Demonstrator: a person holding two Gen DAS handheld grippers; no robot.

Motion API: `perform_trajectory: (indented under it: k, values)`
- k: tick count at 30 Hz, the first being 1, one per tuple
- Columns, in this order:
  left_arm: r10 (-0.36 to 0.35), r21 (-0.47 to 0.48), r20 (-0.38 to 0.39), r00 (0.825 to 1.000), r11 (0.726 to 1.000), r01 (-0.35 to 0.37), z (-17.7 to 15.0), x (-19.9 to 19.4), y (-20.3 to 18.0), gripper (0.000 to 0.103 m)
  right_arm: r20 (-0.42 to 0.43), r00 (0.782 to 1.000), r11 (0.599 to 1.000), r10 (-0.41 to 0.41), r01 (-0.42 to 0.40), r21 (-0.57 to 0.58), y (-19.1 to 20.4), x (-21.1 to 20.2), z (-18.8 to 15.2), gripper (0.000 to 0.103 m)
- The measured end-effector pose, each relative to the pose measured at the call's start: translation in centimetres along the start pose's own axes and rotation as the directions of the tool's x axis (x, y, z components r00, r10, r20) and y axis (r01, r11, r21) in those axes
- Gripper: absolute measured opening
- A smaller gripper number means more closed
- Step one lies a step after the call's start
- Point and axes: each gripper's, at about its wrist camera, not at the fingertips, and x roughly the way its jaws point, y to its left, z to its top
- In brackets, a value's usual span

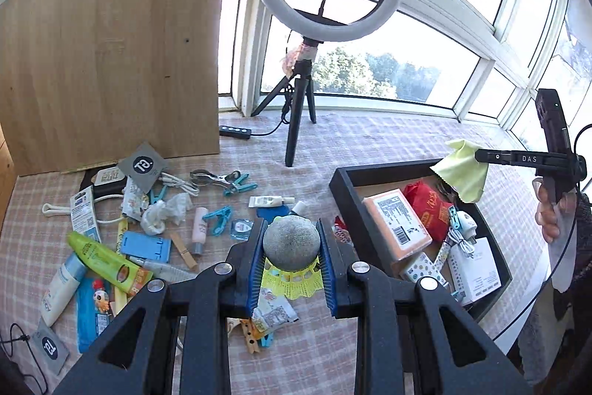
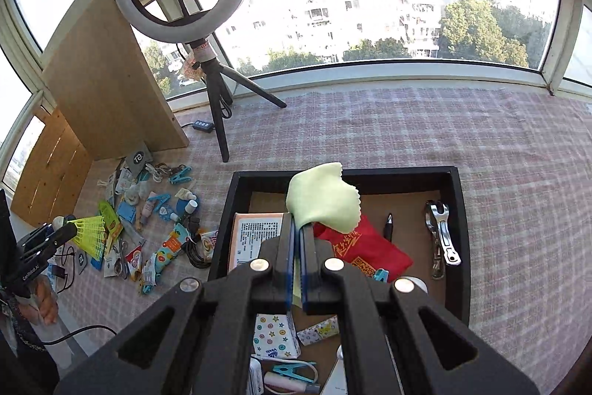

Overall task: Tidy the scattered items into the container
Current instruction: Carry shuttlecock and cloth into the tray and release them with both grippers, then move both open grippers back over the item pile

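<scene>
My left gripper is shut on a yellow shuttlecock, its grey round cork head pressed between the blue pads, lifted above the scattered pile. The same left gripper with the shuttlecock shows at the far left of the right wrist view. My right gripper is shut on a pale green cloth, which hangs over the black tray. From the left wrist view, the right gripper holds the cloth above the tray's far corner.
The tray holds a red pouch, an orange-edged box, a metal tool, a pen and small packets. A ring light on a tripod stands behind. A wooden board leans at the back left. A checked cloth covers the surface.
</scene>
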Motion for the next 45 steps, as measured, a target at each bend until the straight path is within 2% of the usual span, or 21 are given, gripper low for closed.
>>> perform_trajectory:
  k: [5, 9, 15, 17, 19, 20, 21, 28, 33, 39, 45]
  values:
    - [-0.097, 0.096, -0.050, 0.994, 0.990, 0.102, -0.1, 2.5, -7.2, 0.025, 0.019, 0.997, 0.996, -0.071, 0.070, 0.055, -4.0, -1.7, -1.3, 0.002]
    - [-0.149, 0.143, -0.074, 0.986, 0.977, 0.158, 0.0, 3.6, -11.6, 0.025, 0.025, 0.994, 0.990, -0.110, 0.107, 0.089, -6.4, -2.4, -1.6, 0.002]
    - [-0.195, 0.188, -0.106, 0.975, 0.959, 0.213, -0.3, 4.9, -16.5, 0.025, 0.011, 0.992, 0.986, -0.125, 0.123, 0.109, -8.1, -2.4, -2.5, 0.003]
    - [-0.207, 0.214, -0.134, 0.969, 0.949, 0.233, -0.7, 5.5, -18.0, 0.029, 0.009, 0.994, 0.988, -0.109, 0.107, 0.112, -8.3, -2.3, -2.7, 0.003]
    - [-0.184, 0.228, -0.154, 0.971, 0.949, 0.216, -1.1, 5.9, -18.9, 0.063, 0.004, 0.995, 0.987, -0.102, 0.100, 0.124, -8.4, -2.2, -2.8, 0.016]
    - [-0.174, 0.230, -0.142, 0.975, 0.952, 0.203, -1.3, 5.9, -19.0, 0.082, 0.009, 0.994, 0.986, -0.106, 0.104, 0.133, -8.5, -2.3, -2.9, 0.033]
    - [-0.176, 0.233, -0.129, 0.976, 0.951, 0.203, -1.4, 5.7, -19.1, 0.081, 0.023, 0.994, 0.985, -0.105, 0.101, 0.139, -8.5, -2.4, -3.0, 0.041]
    - [-0.156, 0.197, -0.117, 0.981, 0.964, 0.177, -1.1, 5.4, -17.1, 0.077, 0.030, 0.997, 0.991, -0.077, 0.073, 0.111, -7.0, -2.2, -2.7, 0.041]
    - [-0.110, 0.144, -0.101, 0.989, 0.982, 0.124, -1.0, 5.2, -14.3, 0.076, 0.007, 0.998, 0.996, -0.058, 0.058, 0.062, -5.1, -1.0, -2.6, 0.042]
    - [-0.039, 0.070, -0.091, 0.995, 0.997, 0.046, -1.8, 4.5, -9.8, 0.076, -0.014, 1.000, 1.000, -0.026, 0.026, -0.015, -2.0, 0.7, -3.0, 0.042]
    - [0.059, -0.006, -0.097, 0.994, 0.998, -0.060, -3.7, 2.5, -3.1, 0.075, -0.030, 0.999, 0.992, 0.012, -0.016, -0.124, 2.5, 2.0, -3.7, 0.043]
